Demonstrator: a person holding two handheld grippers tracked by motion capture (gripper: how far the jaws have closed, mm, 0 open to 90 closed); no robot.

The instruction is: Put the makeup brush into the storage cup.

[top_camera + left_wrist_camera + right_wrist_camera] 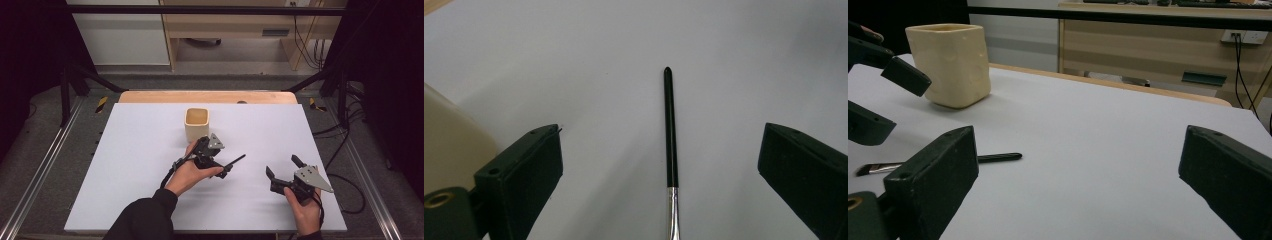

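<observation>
So the thing in play is a thin brush point(670, 130), black handle with a silver ferrule, lying flat on the white bench point(140, 165). In the left gripper view it runs straight up the middle of the gap between the jaws, handle tip pointing away, and neither jaw touches it. My guess is that it's lined up that way on purpose, so the left gripper point(216, 161) can close across the handle and lift it.

The left jaws are spread wide with nothing in them, just straddling the brush above the bench.

Just off the left jaw sits a cream square-ish cup point(197, 124), upright and open at the top, close enough that I'd bet the brush is meant to go in there.

The right gripper point(284, 168) is held off to the side, well apart from the brush. Its jaws are also wide open and empty. From its own view, the brush lies beyond its left jaw, with the cup farther back.
</observation>
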